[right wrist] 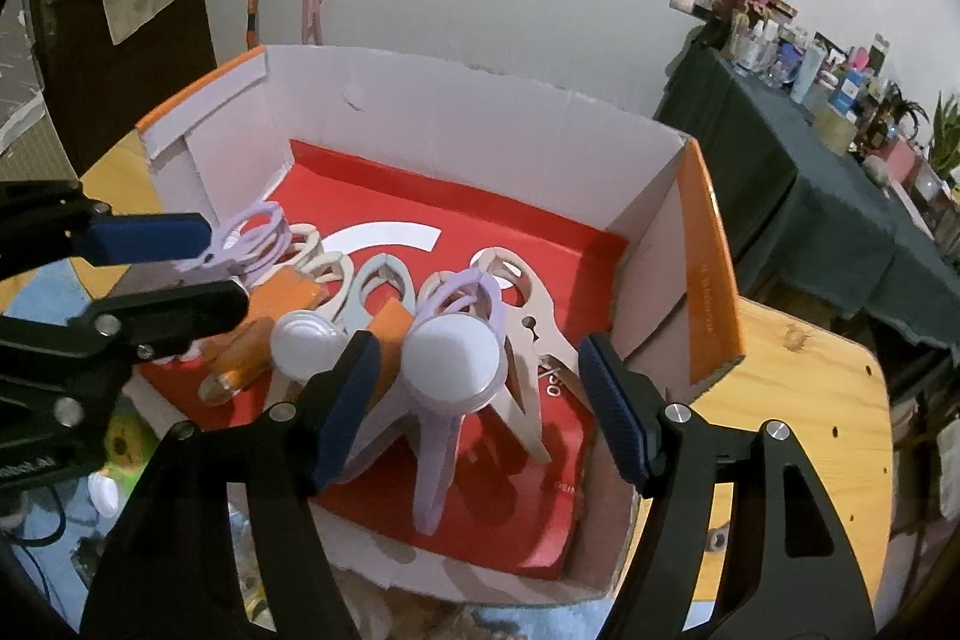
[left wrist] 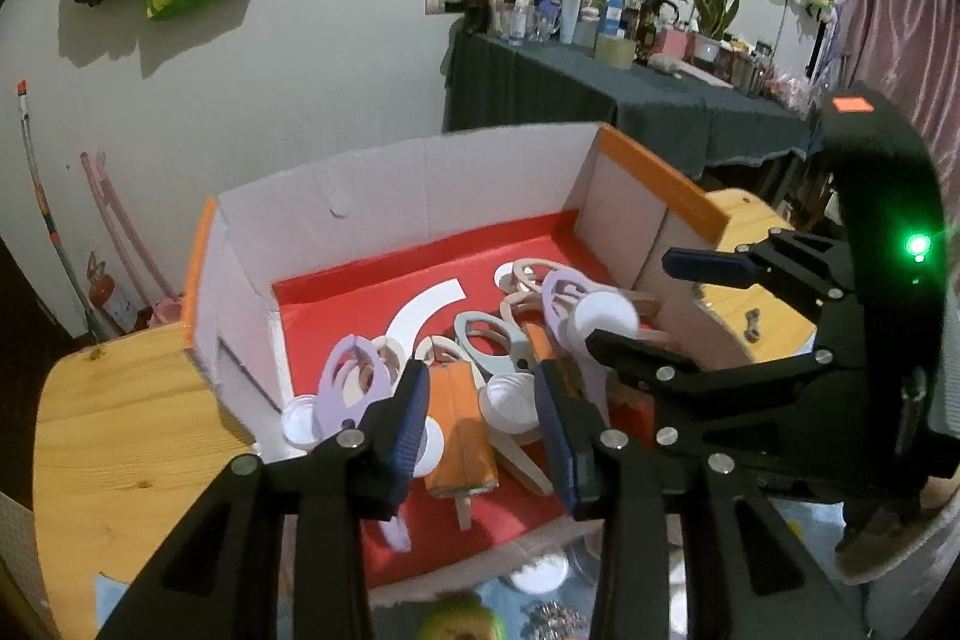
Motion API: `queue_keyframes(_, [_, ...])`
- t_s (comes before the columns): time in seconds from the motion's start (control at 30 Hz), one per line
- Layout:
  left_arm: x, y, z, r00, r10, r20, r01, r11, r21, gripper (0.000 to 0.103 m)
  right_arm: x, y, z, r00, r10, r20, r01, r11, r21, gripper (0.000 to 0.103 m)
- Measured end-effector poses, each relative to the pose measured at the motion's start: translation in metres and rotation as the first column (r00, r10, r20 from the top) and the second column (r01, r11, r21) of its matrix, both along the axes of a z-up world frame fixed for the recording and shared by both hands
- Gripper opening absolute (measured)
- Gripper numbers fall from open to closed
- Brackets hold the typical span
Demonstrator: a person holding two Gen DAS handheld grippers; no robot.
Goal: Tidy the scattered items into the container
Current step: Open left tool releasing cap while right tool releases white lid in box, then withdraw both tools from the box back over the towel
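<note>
A cardboard box (left wrist: 384, 184) with orange flaps and a red floor stands on a wooden table; it also shows in the right wrist view (right wrist: 480, 112). Inside lie several large plastic clips, purple (right wrist: 438, 436), beige (right wrist: 528, 334) and grey-blue (left wrist: 489, 346), orange ice-lolly shapes (left wrist: 462, 430) and white lids (right wrist: 456, 358). My left gripper (left wrist: 483, 436) is open and empty over the box's near end, above an orange lolly. My right gripper (right wrist: 480, 412) is open and empty over the box's right part, with a white lid and purple clip between its fingers.
A white lid (right wrist: 103, 496) and a green toy (right wrist: 129, 439) lie outside the box on the near side, over a blue cloth. The wooden table (left wrist: 126, 430) extends left and right of the box. A cluttered dark-clothed table (left wrist: 600, 94) stands behind.
</note>
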State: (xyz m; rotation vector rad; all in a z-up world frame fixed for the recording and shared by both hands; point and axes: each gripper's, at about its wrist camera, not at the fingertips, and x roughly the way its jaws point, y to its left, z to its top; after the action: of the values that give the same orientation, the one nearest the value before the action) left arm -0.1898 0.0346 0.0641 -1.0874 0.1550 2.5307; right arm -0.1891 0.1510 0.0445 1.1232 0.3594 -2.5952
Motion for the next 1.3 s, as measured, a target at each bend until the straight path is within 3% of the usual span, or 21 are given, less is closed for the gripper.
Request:
queue_keyframes(0.2, [0.032,-0.014,0.025,0.998,0.002,-0.055,-0.001,1.0,0.016,0.047,0.023,-0.003,0.022,0.999,0.005,-0.043,-0.006,1.0,-0.011,0.068])
queue_keyframes(0.27, [0.046,-0.02,0.033,0.997,0.004,-0.078,-0.002,1.0,0.021,0.053,0.034,-0.003,0.032,0.998,0.006,-0.065,-0.007,1.0,-0.021,0.068])
queue_keyframes(0.37, [0.067,-0.027,0.043,0.993,0.016,-0.117,-0.013,1.0,0.021,0.056,0.051,-0.003,0.045,0.995,0.008,-0.099,-0.011,0.999,-0.03,0.076])
queue_keyframes(0.57, [0.101,-0.045,0.057,0.986,0.035,-0.161,-0.028,0.999,0.046,0.064,0.084,-0.002,0.062,0.99,0.01,-0.139,-0.016,0.999,-0.043,0.076])
queue_keyframes(0.7, [0.12,-0.055,0.057,0.984,0.045,-0.174,-0.036,0.998,0.055,0.069,0.104,0.0,0.066,0.987,0.011,-0.158,-0.018,0.999,-0.046,0.084])
queue_keyframes(1.1, [0.154,-0.074,0.038,0.983,0.105,-0.15,-0.091,0.991,0.098,0.079,0.143,0.011,0.052,0.988,-0.016,-0.151,0.004,0.997,-0.077,0.085])
queue_keyframes(1.3, [0.171,-0.078,0.027,0.961,0.196,-0.195,-0.179,0.979,0.1,0.091,0.158,0.017,0.04,0.988,-0.041,-0.146,0.03,0.996,-0.081,0.09])
